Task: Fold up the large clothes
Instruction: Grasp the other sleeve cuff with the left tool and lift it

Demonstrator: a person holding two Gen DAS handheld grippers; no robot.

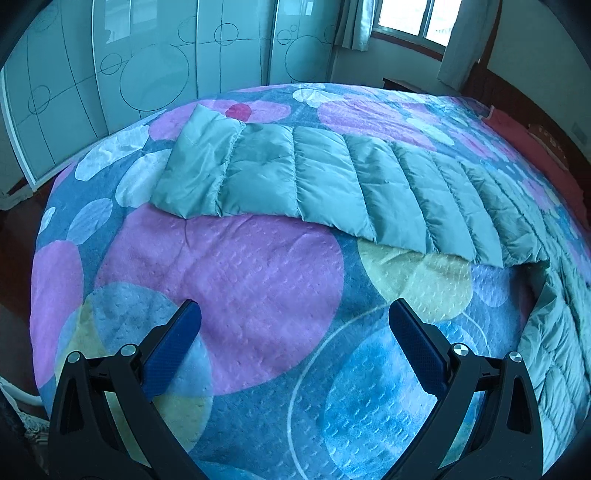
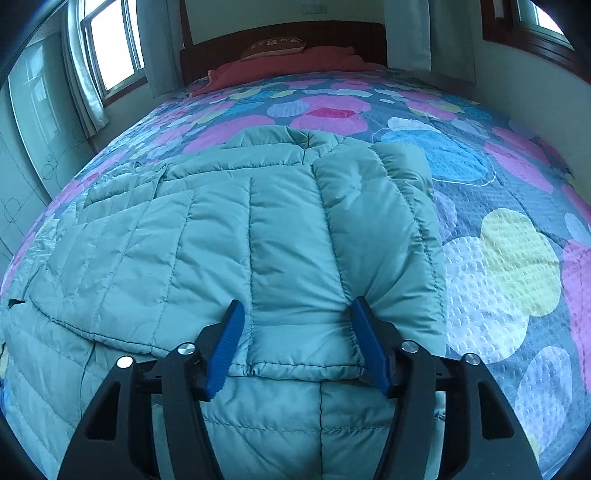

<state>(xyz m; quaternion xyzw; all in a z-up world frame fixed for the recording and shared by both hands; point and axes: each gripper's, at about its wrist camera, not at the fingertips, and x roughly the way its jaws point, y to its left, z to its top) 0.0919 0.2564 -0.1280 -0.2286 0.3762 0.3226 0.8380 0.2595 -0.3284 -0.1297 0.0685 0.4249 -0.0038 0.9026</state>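
Bedroom light falls on a quilted bedspread [image 1: 236, 266] printed with pink, blue and yellow circles, its weave finely dimpled; a dark headboard [image 2: 280, 33] stands at twelve o'clock in the right wrist view. On it lies a pale green puffer jacket [image 2: 221, 236], stitched into plump channels. One sleeve [image 1: 295, 173] stretches straight out toward ten o'clock in the left wrist view; the other sleeve [image 2: 380, 221] is folded over the body. The left gripper [image 1: 293, 314] hovers over bare bedspread, jaws spread wide and holding nothing. The right gripper [image 2: 297, 314] has its jaws apart astride the folded sleeve's cuff end, not pinching. The jacket looks light, springy and slick, likely to puff back open; seams or cuff should give the firmest hold.
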